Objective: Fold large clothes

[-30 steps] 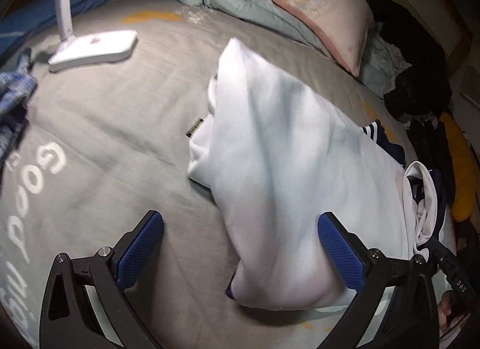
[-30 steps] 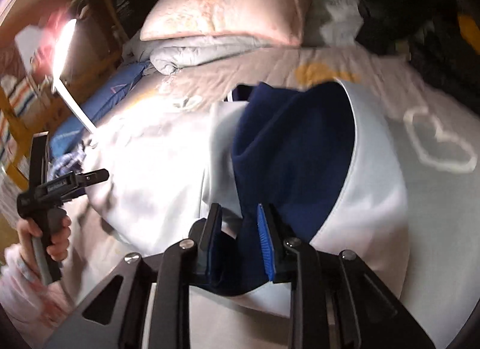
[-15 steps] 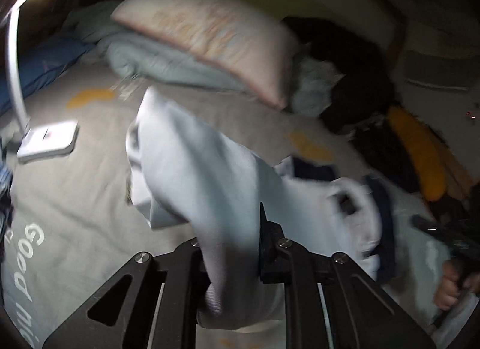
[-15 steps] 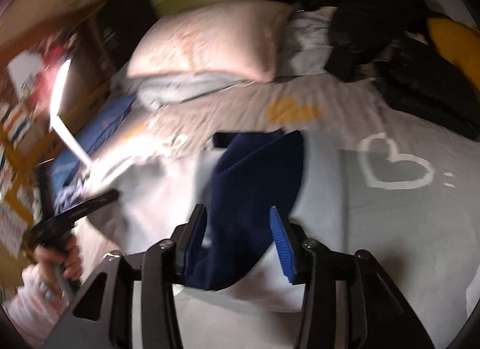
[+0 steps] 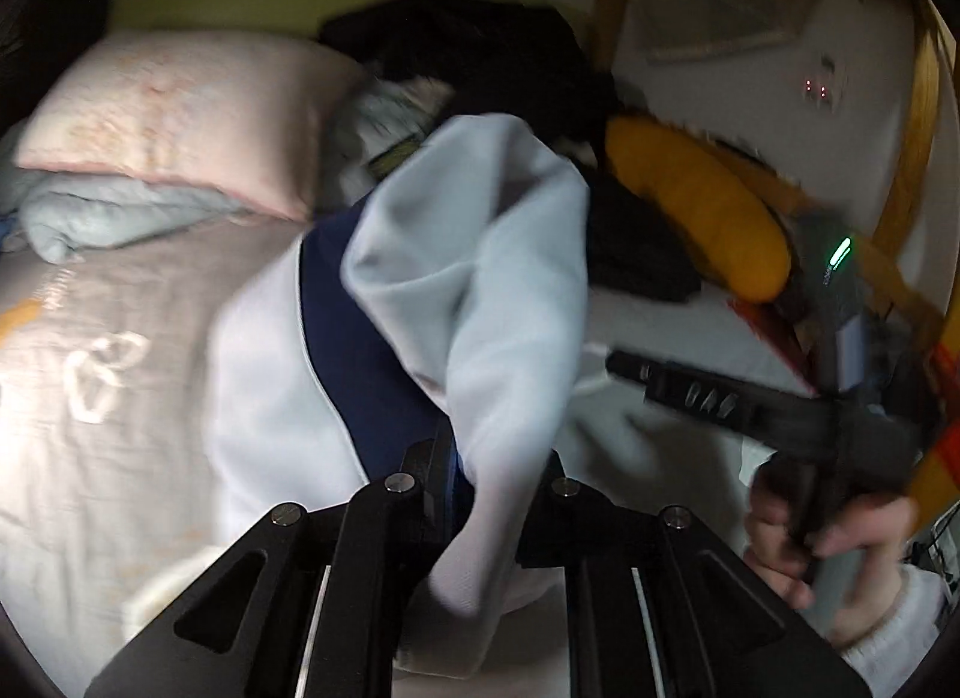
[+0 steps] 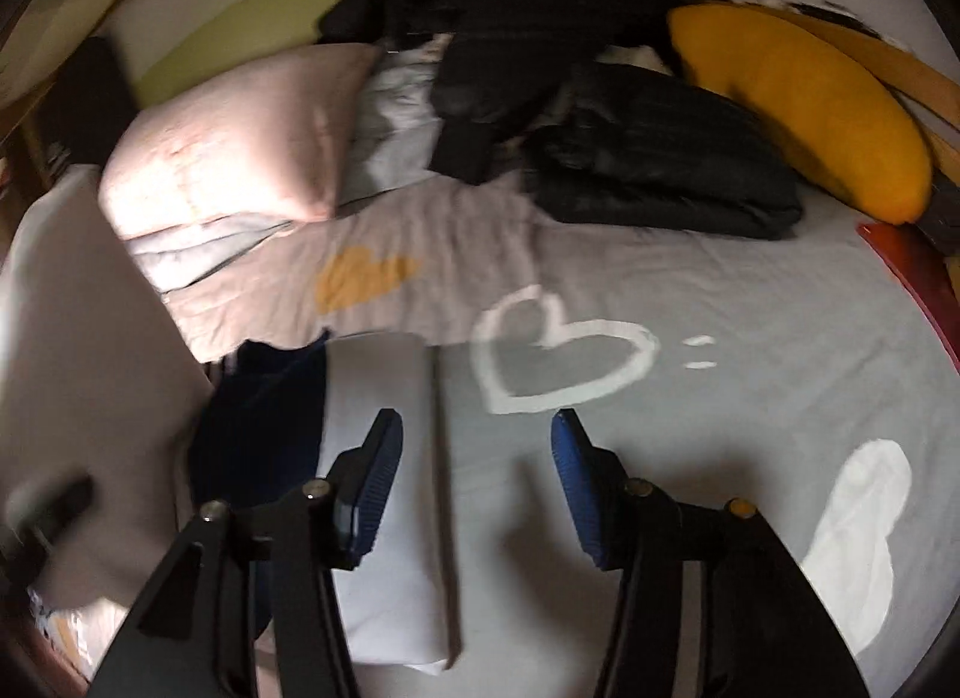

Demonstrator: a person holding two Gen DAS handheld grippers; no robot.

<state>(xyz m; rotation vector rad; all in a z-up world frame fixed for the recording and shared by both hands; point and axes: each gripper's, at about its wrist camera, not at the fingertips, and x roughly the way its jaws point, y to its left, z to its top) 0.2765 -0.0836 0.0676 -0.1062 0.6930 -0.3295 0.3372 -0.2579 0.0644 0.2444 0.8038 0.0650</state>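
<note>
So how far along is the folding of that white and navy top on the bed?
Partly done. One side of the white and navy garment already lies flat on the bed sheet with a straight folded edge. The right gripper is open over it, holding nothing. The left gripper is shut on a lifted fold. Laying that down and squaring it up remains.

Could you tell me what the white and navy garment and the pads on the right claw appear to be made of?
Garment: seemingly a soft, matte knit, like sweatshirt fleece; it drapes in thick rounded folds with no sheen. The left claw is shut on it. Right claw pads: probably blue ribbed rubber, with fine ridges showing on matte faces; motion blur leaves this uncertain.
</note>
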